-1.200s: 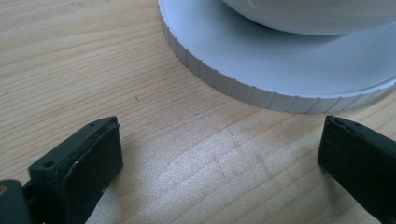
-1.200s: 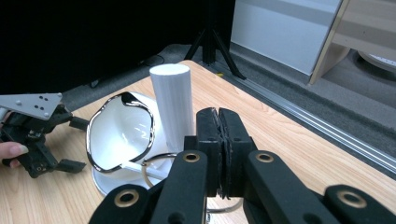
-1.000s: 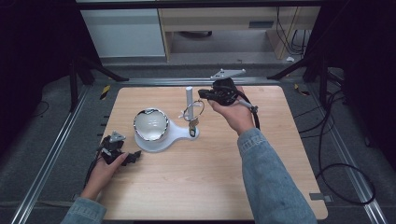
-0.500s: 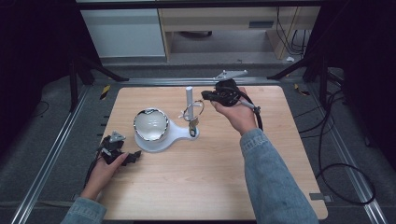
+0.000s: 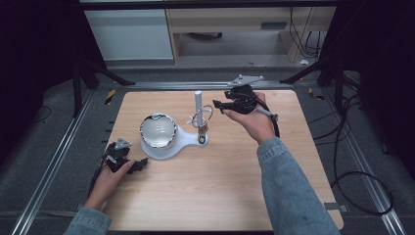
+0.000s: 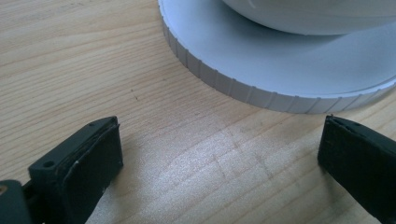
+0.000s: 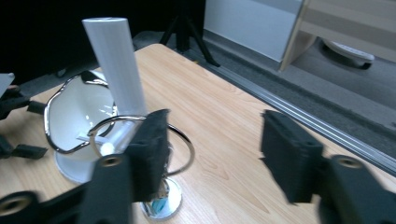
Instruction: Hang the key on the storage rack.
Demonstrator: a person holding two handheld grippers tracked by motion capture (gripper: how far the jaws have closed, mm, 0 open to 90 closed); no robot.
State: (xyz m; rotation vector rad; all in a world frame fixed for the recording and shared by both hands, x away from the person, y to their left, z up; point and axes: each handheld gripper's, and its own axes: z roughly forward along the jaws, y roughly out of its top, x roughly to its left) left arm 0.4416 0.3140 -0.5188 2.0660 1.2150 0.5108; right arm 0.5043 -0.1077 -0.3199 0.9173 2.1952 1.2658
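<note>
White plastic stand [image 5: 169, 145] with upright post, mid light wooden table [image 5: 205, 196]. Right gripper [image 5: 219, 104] right of post, fingers apart, empty. Left gripper [image 5: 143, 162] left of stand, fingers apart. Step, judged: approach to silver wire ring [image 5: 202, 116]; next needs closing on ring.

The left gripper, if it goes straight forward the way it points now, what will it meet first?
Most likely the ribbed edge of the white base, lying just ahead of the open left gripper on the table. Only bare wood lies between them, though depth is hard to judge.
</note>
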